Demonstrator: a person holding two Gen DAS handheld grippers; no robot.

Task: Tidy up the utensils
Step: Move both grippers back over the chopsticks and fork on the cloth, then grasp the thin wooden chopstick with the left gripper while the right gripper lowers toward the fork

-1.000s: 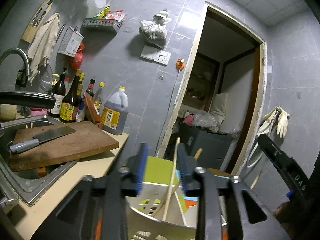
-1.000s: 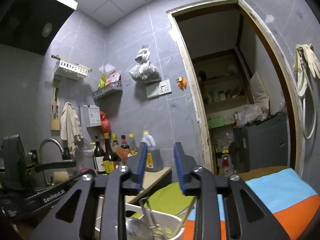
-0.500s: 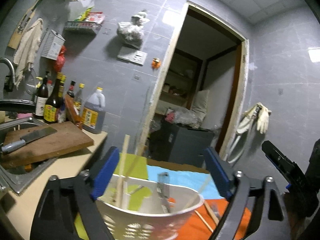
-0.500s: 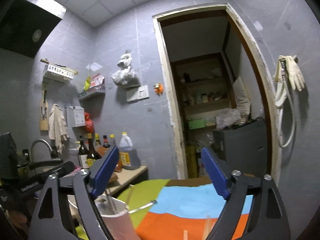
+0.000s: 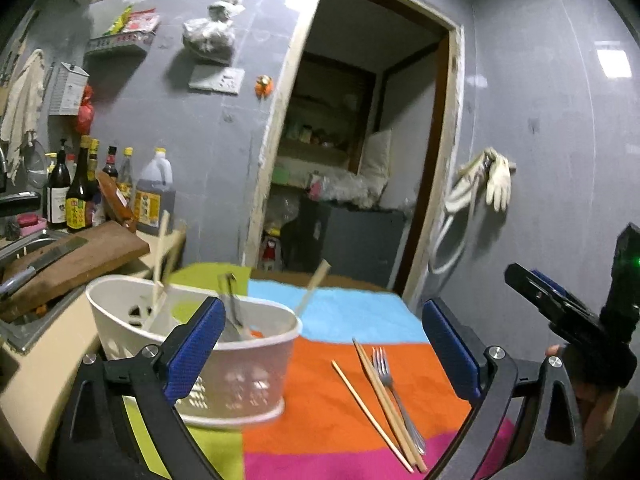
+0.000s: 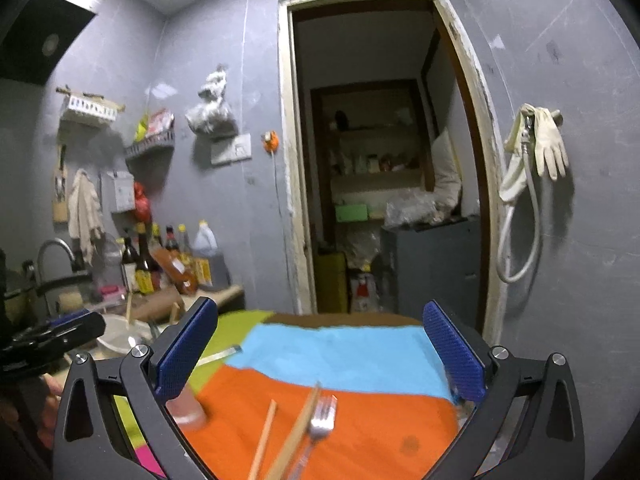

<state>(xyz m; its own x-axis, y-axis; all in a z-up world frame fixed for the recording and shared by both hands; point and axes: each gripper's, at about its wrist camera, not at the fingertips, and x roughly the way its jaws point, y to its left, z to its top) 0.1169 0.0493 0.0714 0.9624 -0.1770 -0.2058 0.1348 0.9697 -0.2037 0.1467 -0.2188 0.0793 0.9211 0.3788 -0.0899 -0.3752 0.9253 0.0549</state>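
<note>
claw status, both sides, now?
Left claw: opening, wide, holding nothing.
Right claw: opening, wide, holding nothing.

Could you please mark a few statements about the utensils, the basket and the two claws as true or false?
1. A fork lies on the orange part of the cloth. True.
2. The white basket is empty. False: it holds chopsticks and at least one metal utensil.
3. The left claw grips a chopstick. False: its jaws are opening wide, with nothing pressed between the pads.
4. Loose chopsticks lie beside the fork. True.
5. The right claw is shut on the fork. False: its jaws are opening, and the fork lies free on the cloth.
</note>
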